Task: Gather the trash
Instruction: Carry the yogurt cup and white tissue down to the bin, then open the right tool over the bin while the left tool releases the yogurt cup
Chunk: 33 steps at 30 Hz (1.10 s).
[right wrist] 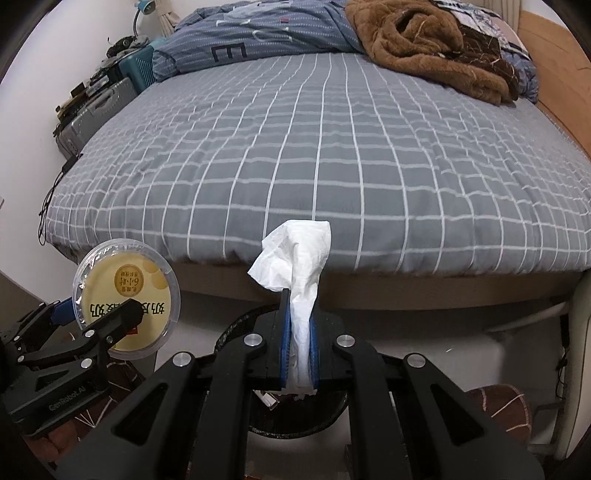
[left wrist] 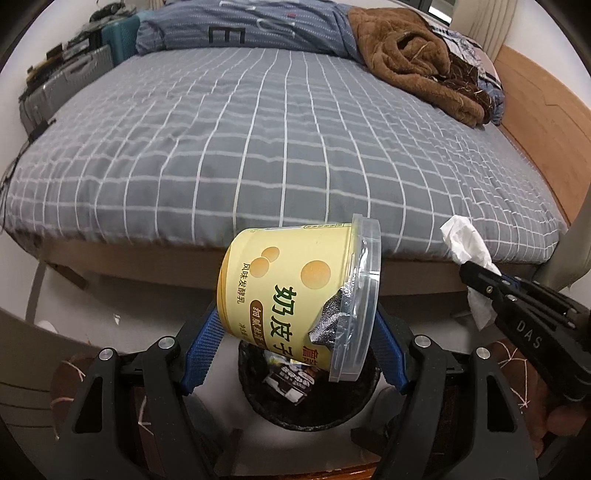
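My left gripper point(left wrist: 295, 332) is shut on a yellow yogurt cup point(left wrist: 288, 291) with a clear plastic lid and torn foil. It holds the cup on its side above a black bin point(left wrist: 258, 398) that has wrappers inside. The cup also shows at the left of the right wrist view point(right wrist: 125, 299), lid facing the camera. My right gripper point(right wrist: 298, 332) is shut on a crumpled white tissue point(right wrist: 295, 258), held over the same bin point(right wrist: 332, 413). The tissue also shows at the right of the left wrist view point(left wrist: 467, 247).
A bed with a grey checked sheet point(left wrist: 258, 147) fills the view ahead, its wooden frame point(left wrist: 147, 262) just beyond the bin. A brown blanket point(left wrist: 413, 62) and a blue duvet point(left wrist: 240, 29) lie at the far end. Suitcases point(left wrist: 66, 88) stand at the far left.
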Each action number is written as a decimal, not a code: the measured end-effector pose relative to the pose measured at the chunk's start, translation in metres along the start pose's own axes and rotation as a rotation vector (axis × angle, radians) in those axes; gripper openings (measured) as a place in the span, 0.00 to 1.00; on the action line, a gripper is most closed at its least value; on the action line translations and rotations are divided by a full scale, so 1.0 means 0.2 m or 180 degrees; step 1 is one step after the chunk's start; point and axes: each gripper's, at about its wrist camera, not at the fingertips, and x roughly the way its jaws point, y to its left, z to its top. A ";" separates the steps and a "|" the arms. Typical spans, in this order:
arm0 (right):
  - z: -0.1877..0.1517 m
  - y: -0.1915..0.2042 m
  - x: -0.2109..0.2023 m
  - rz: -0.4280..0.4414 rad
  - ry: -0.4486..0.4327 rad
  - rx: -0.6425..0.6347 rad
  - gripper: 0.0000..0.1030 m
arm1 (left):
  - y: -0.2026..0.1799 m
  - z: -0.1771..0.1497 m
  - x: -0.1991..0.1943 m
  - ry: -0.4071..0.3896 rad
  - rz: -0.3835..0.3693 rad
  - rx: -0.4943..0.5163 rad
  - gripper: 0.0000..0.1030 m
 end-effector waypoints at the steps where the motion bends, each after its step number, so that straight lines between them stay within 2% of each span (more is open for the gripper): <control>1: -0.01 0.00 0.01 0.0000 0.0017 -0.0004 0.08 | 0.00 -0.02 0.01 0.0013 0.0006 0.0008 0.69; 13: -0.17 0.03 0.25 0.0043 0.0294 -0.0008 0.08 | 0.11 -0.16 0.24 0.0237 0.0050 -0.0095 0.69; 20: -0.25 0.05 0.41 0.0152 0.0498 -0.0068 0.08 | 0.17 -0.22 0.37 0.0361 0.0158 -0.0129 0.69; 23: -0.27 0.07 0.47 0.0183 0.0568 -0.0114 0.12 | 0.17 -0.23 0.40 0.0392 0.0181 -0.0130 0.69; 25: -0.27 0.09 0.50 0.0206 0.0606 -0.0144 0.25 | 0.17 -0.24 0.42 0.0416 0.0188 -0.0128 0.69; 28: -0.27 0.11 0.52 0.0221 0.0595 -0.0181 0.38 | 0.18 -0.24 0.44 0.0454 0.0198 -0.0127 0.69; 33: -0.28 0.11 0.55 0.0216 0.0615 -0.0185 0.48 | 0.17 -0.22 0.48 0.0481 0.0203 -0.0138 0.69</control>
